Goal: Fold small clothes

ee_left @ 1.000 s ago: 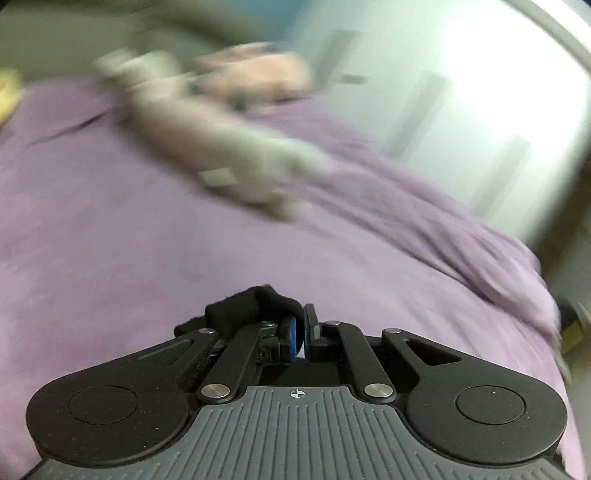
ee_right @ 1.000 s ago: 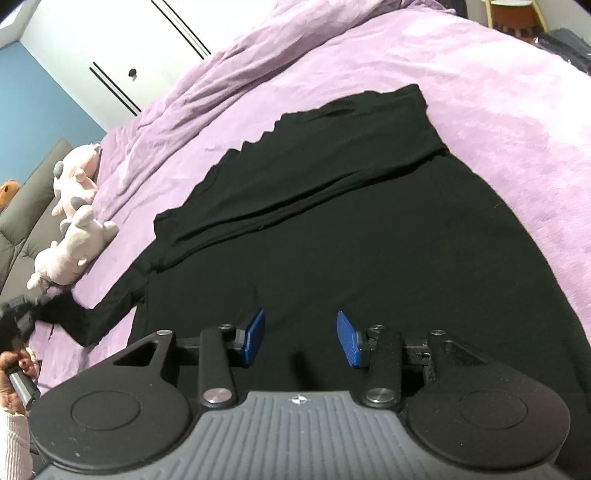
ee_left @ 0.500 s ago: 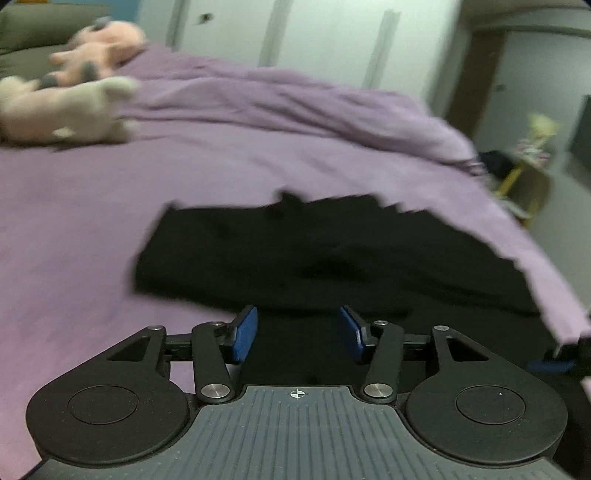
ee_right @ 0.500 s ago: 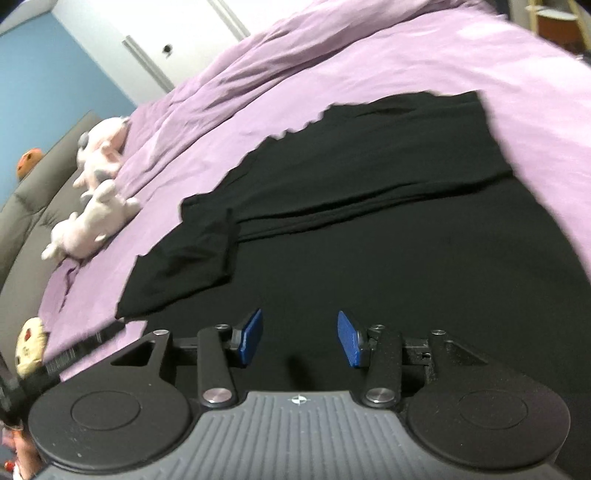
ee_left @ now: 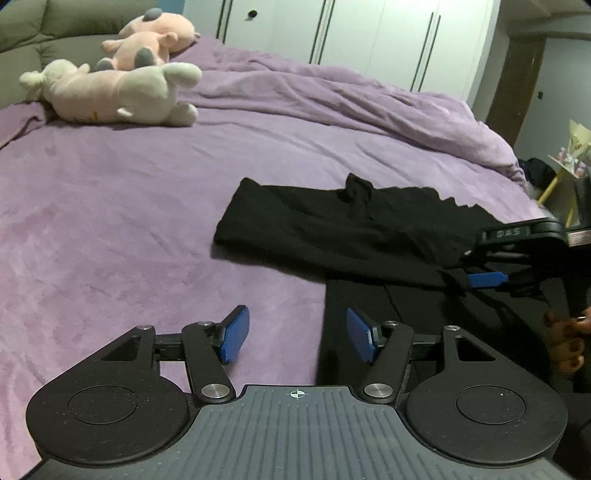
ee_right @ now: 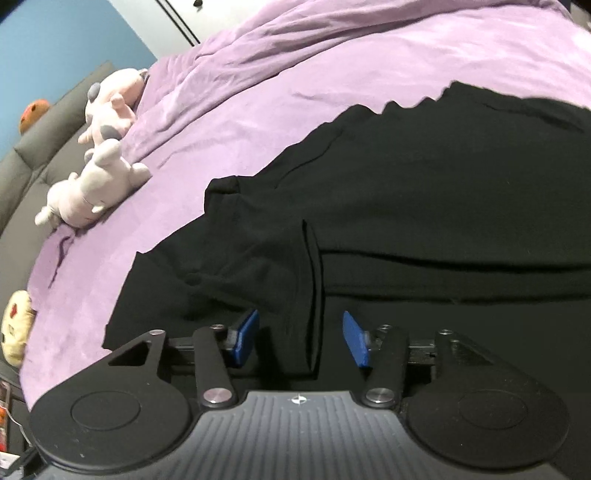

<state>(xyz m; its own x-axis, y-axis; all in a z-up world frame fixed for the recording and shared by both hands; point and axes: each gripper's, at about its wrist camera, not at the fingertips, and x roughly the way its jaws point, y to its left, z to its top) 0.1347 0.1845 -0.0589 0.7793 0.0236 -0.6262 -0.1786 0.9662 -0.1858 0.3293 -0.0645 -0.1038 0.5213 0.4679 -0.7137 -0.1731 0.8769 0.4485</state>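
From the left wrist, the left gripper (ee_left: 297, 334) gapes empty above the purple bed (ee_left: 110, 221), beside the black garment (ee_left: 332, 229). From the right wrist, the right gripper (ee_right: 301, 339) hangs spread over the garment's folded sleeve (ee_right: 236, 254), empty.

I am in a home bedroom: purple bedding (ee_left: 110, 206), plush toys (ee_left: 110, 92), white wardrobe doors (ee_left: 332, 29), grey padded headboard (ee_left: 44, 22).

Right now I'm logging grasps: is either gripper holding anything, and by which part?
Nothing is held. The left gripper and right gripper are both open, above the black garment on the purple bed.
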